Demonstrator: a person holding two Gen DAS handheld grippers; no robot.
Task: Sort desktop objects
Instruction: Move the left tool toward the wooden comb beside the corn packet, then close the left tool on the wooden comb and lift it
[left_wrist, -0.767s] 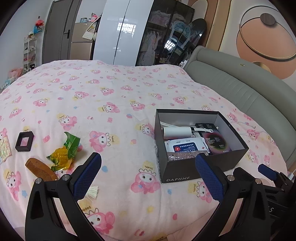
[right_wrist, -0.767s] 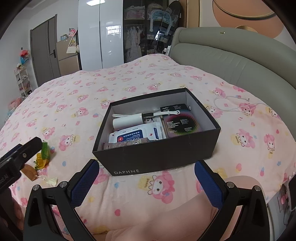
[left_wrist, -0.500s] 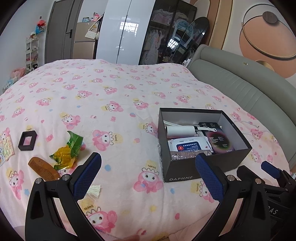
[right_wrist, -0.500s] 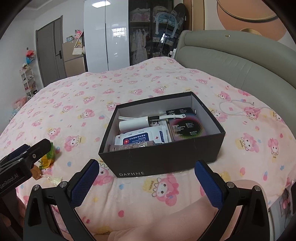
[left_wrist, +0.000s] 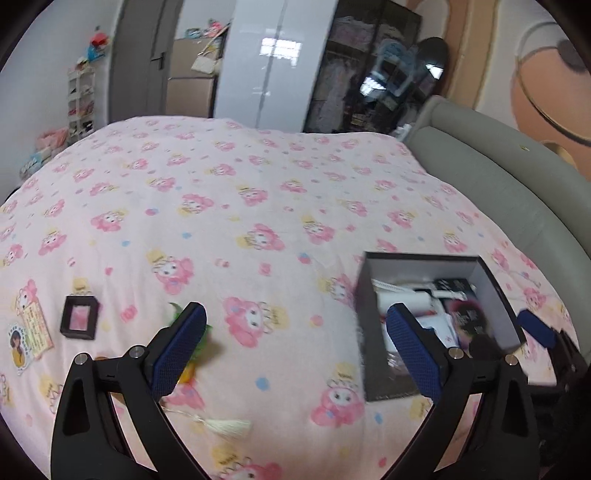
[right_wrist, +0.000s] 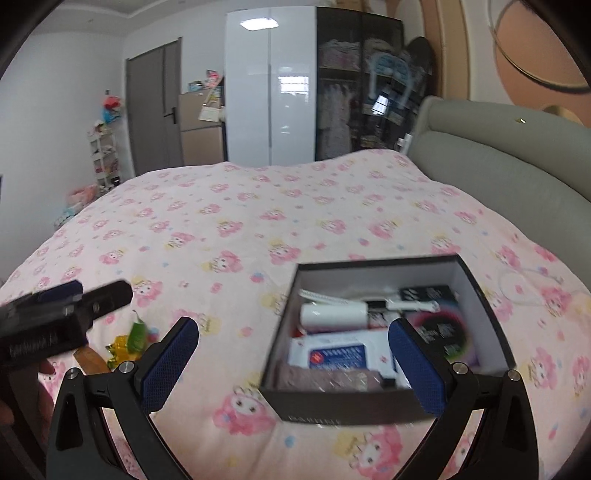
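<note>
A black shoebox (left_wrist: 384, 384) stands on the pink bedspread at the right; it also shows in the right wrist view (right_wrist: 354, 408), holding a wet-wipe pack (right_wrist: 332, 354), a white roller (right_wrist: 332, 315) and a dark packet (right_wrist: 443, 332). My left gripper (left_wrist: 295, 343) is open and empty above the bed. Behind its left finger lie a green-yellow wrapper (right_wrist: 129, 343), a wooden comb (right_wrist: 88, 360) and a tassel (left_wrist: 225, 426). A small black frame (left_wrist: 79, 317) and a card (left_wrist: 31, 332) lie at the left. My right gripper (right_wrist: 291, 360) is open and empty over the box's near left corner.
A grey padded headboard (left_wrist: 498, 192) curves along the right. A white cable (right_wrist: 517, 291) lies on the bed right of the box. Wardrobes and a door stand beyond the far edge of the bed.
Both grippers have moved forward and lower over the bed. The box and the wrapper now sit closer, partly behind the fingers. Both stay open.
</note>
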